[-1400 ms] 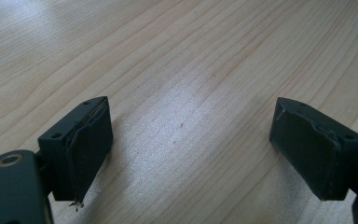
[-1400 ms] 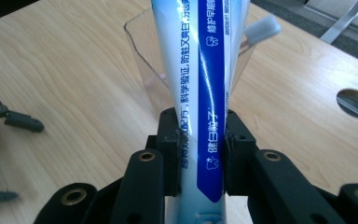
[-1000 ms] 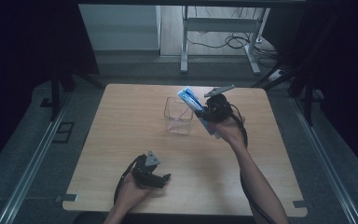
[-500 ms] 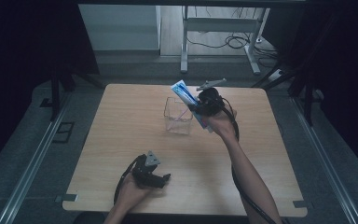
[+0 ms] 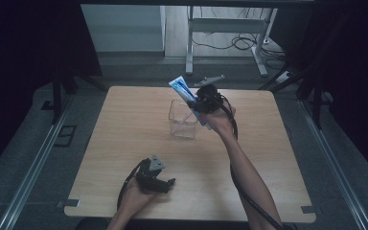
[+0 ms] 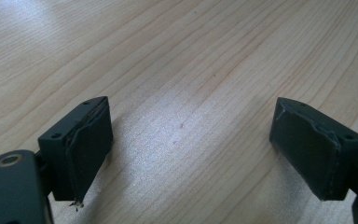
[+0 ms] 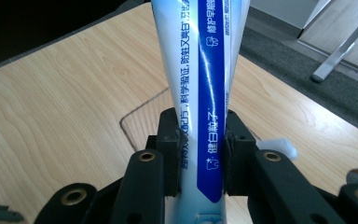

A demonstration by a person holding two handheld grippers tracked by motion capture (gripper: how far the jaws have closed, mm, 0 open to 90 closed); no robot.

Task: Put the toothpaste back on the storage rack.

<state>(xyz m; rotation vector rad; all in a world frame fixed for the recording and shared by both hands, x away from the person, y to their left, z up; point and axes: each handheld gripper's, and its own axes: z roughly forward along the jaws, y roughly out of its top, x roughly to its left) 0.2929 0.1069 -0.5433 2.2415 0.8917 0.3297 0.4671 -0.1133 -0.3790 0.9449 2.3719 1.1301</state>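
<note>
A blue and white toothpaste tube [image 5: 180,89] is pinched between the jaws of my right gripper [image 5: 197,102], which is shut on it and held up in the air. The tube slants up and to the left over the far right corner of a clear plastic container [image 5: 183,125] standing on the table. In the right gripper view the tube [image 7: 205,88] rises between the two pads [image 7: 171,140], with the container's rim [image 7: 131,122] below. My left gripper [image 5: 168,184] rests near the table's front edge. Its jaws [image 6: 191,144] stand wide open with nothing between them.
The wooden table [image 5: 268,158] has bare surface to the left, the right and in front of the container. A thin pinkish object [image 5: 188,115] stands inside the container. Beyond the far edge are a dark floor, metal desk legs [image 5: 189,43] and cables.
My right gripper has carried the tube left and a little farther back, from beside the container to over its corner. The left gripper has stayed in place.
</note>
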